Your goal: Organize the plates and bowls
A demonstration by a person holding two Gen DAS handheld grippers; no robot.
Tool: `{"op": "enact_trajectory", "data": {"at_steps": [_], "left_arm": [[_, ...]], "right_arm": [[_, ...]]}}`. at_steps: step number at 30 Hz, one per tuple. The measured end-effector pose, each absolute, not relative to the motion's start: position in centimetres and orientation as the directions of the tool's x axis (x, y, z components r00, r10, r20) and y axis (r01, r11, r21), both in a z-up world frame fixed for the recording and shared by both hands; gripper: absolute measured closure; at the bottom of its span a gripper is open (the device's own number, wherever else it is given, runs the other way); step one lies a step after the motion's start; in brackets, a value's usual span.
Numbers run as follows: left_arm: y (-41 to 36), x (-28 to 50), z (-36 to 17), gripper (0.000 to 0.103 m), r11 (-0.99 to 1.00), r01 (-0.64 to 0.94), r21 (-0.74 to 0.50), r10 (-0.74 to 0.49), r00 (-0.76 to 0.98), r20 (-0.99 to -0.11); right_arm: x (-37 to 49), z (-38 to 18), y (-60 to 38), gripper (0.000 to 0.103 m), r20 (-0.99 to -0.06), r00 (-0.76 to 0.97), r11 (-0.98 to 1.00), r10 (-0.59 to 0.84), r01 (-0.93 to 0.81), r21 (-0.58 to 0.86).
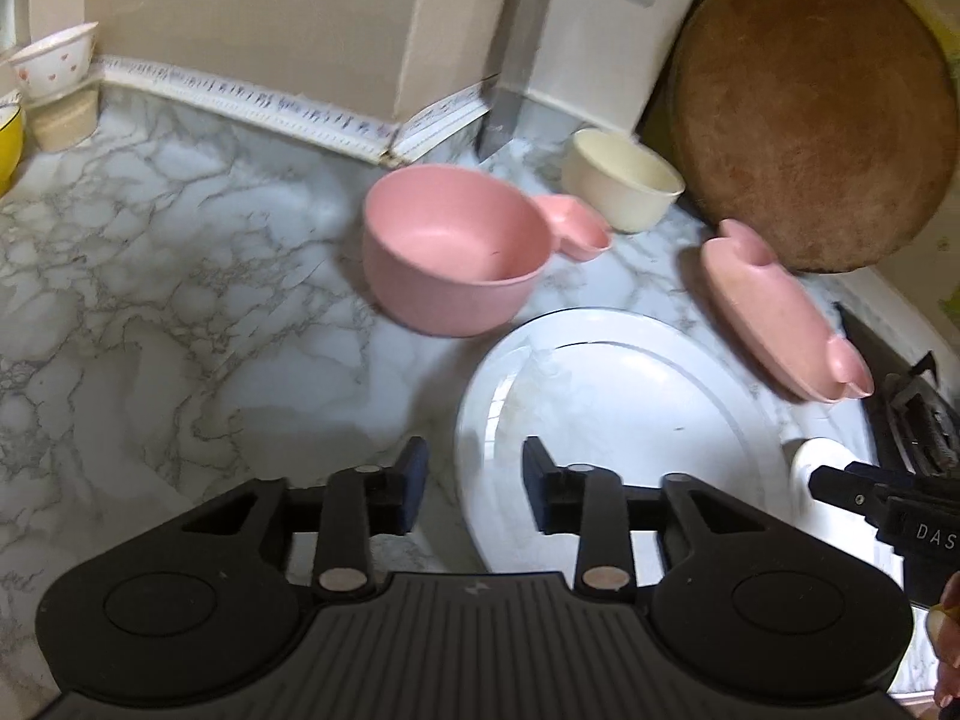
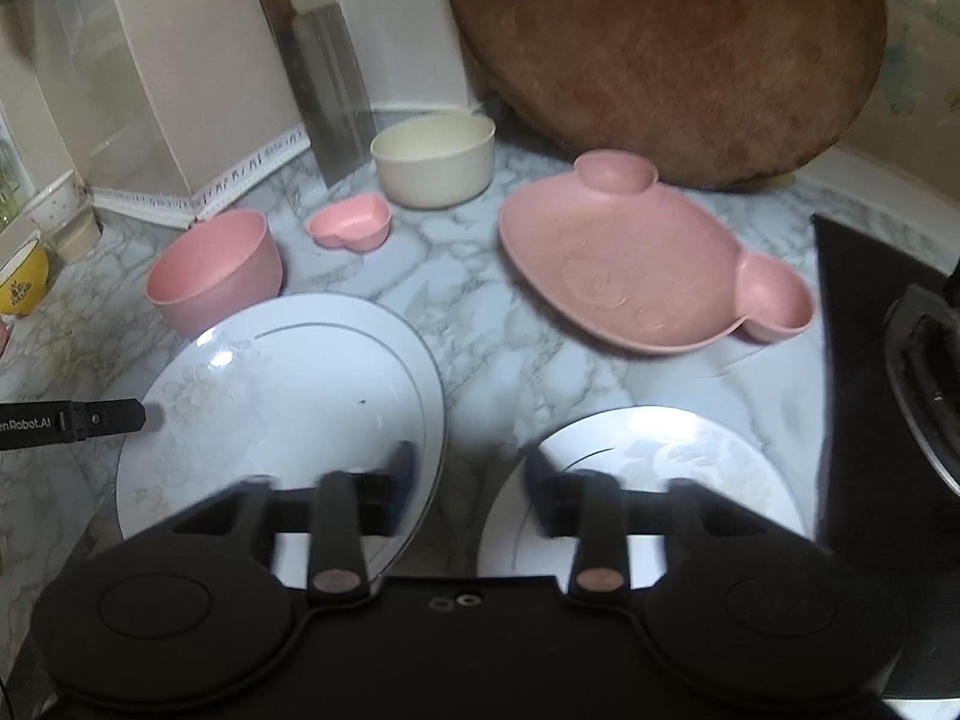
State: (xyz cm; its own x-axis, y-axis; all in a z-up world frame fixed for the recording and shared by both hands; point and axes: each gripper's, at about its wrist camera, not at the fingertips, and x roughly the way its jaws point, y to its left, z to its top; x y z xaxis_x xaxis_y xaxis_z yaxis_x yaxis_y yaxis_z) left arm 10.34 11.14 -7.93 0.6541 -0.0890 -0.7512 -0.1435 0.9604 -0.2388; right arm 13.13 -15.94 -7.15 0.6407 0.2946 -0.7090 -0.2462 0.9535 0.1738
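A large white plate (image 1: pixel 630 414) (image 2: pixel 288 408) lies on the marble counter. A smaller white plate (image 2: pixel 660 480) lies to its right. Behind them stand a pink bowl (image 1: pixel 450 246) (image 2: pixel 210 270), a small pink heart dish (image 1: pixel 576 228) (image 2: pixel 351 228), a cream bowl (image 1: pixel 624 180) (image 2: pixel 432 159) and a pink divided plate (image 1: pixel 780 306) (image 2: pixel 636 270). My left gripper (image 1: pixel 474 480) is open and empty over the large plate's left rim; its tip (image 2: pixel 120 417) shows in the right wrist view. My right gripper (image 2: pixel 471 486) is open and empty between the two white plates; it shows in the left wrist view (image 1: pixel 840 483).
A round wooden board (image 1: pixel 810 114) (image 2: pixel 666 54) leans on the back wall, with a cleaver (image 1: pixel 516 72) (image 2: pixel 330 102) beside it. A black stove (image 2: pixel 888 372) borders the right. A yellow bowl (image 2: pixel 21 282) and white cups (image 1: pixel 54 60) stand far left.
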Motion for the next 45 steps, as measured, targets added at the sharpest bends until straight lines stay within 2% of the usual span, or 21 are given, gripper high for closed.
{"op": "enact_trajectory", "data": {"at_steps": [1, 2, 6, 8, 11, 13, 17, 24, 32, 42, 45], "left_arm": [[10.8, 10.2, -7.7, 0.051, 0.962, -0.136, -0.235, -0.089, 0.661, -0.745], [10.4, 10.0, -7.4, 0.047, 0.964, -0.129, -0.234, -0.09, 0.667, -0.739], [8.8, 9.7, -6.6, 0.046, 0.965, -0.08, -0.248, -0.128, 0.682, -0.72], [7.8, 9.5, -6.2, 0.035, 0.966, -0.053, -0.252, -0.147, 0.693, -0.706], [6.4, 9.1, -5.6, 0.026, 0.971, -0.011, -0.239, -0.159, 0.716, -0.68], [5.2, 9.1, -5.4, 0.025, 0.972, 0.024, -0.234, -0.179, 0.722, -0.668], [2.9, 9.5, -5.2, 0.025, 0.969, 0.09, -0.228, -0.223, 0.714, -0.664], [-1.6, 11.1, -5.1, 0.025, 0.946, 0.244, -0.215, -0.325, 0.674, -0.664], [-5.8, 13.8, -7.0, 0.025, 0.914, 0.348, -0.208, -0.384, 0.576, -0.721], [-9.0, 17.6, -8.5, 0.025, 0.865, 0.443, -0.234, -0.44, 0.449, -0.778], [-9.5, 18.9, -8.9, 0.025, 0.849, 0.466, -0.248, -0.457, 0.415, -0.787]], "right_arm": [[12.8, -6.9, -16.2, 0.036, -0.702, 0.65, 0.954, 0.292, -0.248, 0.167], [12.5, -6.7, -16.4, 0.033, -0.697, 0.656, 0.954, 0.291, -0.252, 0.162], [11.3, -6.0, -17.7, 0.022, -0.685, 0.671, 0.957, 0.283, -0.248, 0.153], [10.7, -5.8, -18.5, 0.017, -0.678, 0.68, 0.959, 0.279, -0.24, 0.153], [9.9, -5.5, -19.5, 0.009, -0.669, 0.695, 0.964, 0.262, -0.227, 0.141], [9.2, -5.4, -20.1, 0.004, -0.663, 0.706, 0.967, 0.249, -0.217, 0.132], [8.0, -5.2, -21.5, 0.001, -0.657, 0.725, 0.978, 0.207, -0.177, 0.113], [6.7, -6.2, -24.1, 0.001, -0.675, 0.719, 0.986, 0.165, -0.1, 0.134], [6.4, -7.5, -25.7, 0.004, -0.704, 0.698, 0.99, 0.132, -0.056, 0.13], [6.2, -9.3, -26.4, 0.022, -0.764, 0.619, 0.974, 0.182, -0.007, 0.227], [6.5, -10.0, -26.4, 0.024, -0.778, 0.597, 0.967, 0.195, 0.015, 0.254]]}}
